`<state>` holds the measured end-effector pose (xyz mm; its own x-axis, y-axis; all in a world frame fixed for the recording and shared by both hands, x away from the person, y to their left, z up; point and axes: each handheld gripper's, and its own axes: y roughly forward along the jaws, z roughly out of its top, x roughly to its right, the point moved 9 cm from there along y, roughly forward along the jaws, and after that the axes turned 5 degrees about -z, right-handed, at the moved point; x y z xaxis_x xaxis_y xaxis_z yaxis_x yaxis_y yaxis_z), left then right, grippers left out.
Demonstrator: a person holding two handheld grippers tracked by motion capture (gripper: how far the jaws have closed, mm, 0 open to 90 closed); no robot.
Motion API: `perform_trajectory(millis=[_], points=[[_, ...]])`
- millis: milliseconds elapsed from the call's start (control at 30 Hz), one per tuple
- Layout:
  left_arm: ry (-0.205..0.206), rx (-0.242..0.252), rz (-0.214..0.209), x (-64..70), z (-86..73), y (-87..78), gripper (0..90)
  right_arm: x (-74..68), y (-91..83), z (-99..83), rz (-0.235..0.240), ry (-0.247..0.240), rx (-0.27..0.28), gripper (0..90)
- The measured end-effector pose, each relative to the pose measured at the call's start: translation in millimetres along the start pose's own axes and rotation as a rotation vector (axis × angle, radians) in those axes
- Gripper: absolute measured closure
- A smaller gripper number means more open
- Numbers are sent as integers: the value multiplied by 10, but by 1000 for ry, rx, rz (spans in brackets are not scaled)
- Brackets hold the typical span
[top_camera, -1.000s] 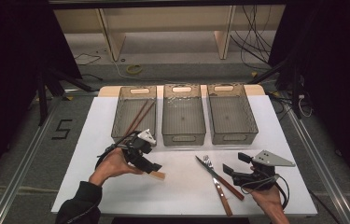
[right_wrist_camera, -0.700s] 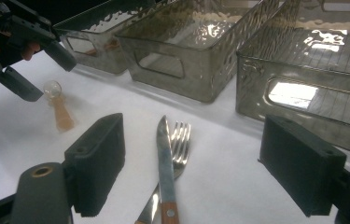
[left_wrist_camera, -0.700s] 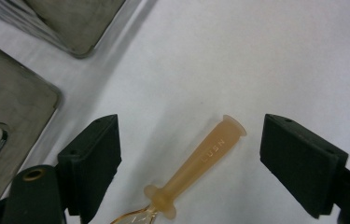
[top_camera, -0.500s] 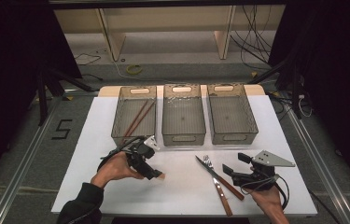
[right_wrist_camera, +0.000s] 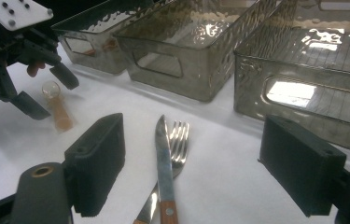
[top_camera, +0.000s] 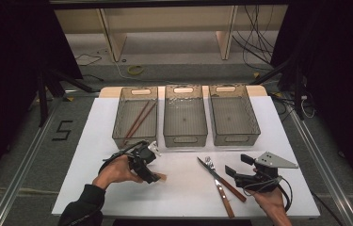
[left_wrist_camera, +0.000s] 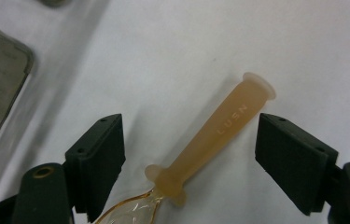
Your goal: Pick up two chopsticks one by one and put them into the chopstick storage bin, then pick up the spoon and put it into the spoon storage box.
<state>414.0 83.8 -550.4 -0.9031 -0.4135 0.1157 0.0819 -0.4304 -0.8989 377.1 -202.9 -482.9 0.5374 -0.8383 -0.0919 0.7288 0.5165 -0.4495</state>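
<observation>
Your left gripper (left_wrist_camera: 189,158) has its fingers spread on both sides of the orange spoon (left_wrist_camera: 214,135), which lies flat on the white surface (left_wrist_camera: 172,51). Lower straight, center the handle, then close gently.

3 bins (top_camera: 185,116), 2 chopsticks (top_camera: 139,120), knife (top_camera: 221,178), fork (top_camera: 217,183), spoon (left_wrist_camera: 210,140).

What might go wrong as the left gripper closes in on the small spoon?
The left gripper is open, and the translucent spoon lies slanted between its fingers, so closing may twist or squirt the handle out. The spoon lies flat on the white table; the fingers may scrape the surface. The knife and fork lie crossed nearby.
</observation>
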Motion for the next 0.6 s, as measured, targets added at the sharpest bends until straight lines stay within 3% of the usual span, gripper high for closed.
perform_trajectory(millis=[233, 467, 600], points=[[-5, 0, -5, -32, -39, 35, 248, -16, 5, 0, 4, -3, -2, 231], [28, -32, -14, -22, -49, 69, 274, 0, 0, -7, 1, -2, -3, 231], [37, -35, 7, -35, -51, 68, 313, -8, -2, -2, 0, -4, -1, 232]])
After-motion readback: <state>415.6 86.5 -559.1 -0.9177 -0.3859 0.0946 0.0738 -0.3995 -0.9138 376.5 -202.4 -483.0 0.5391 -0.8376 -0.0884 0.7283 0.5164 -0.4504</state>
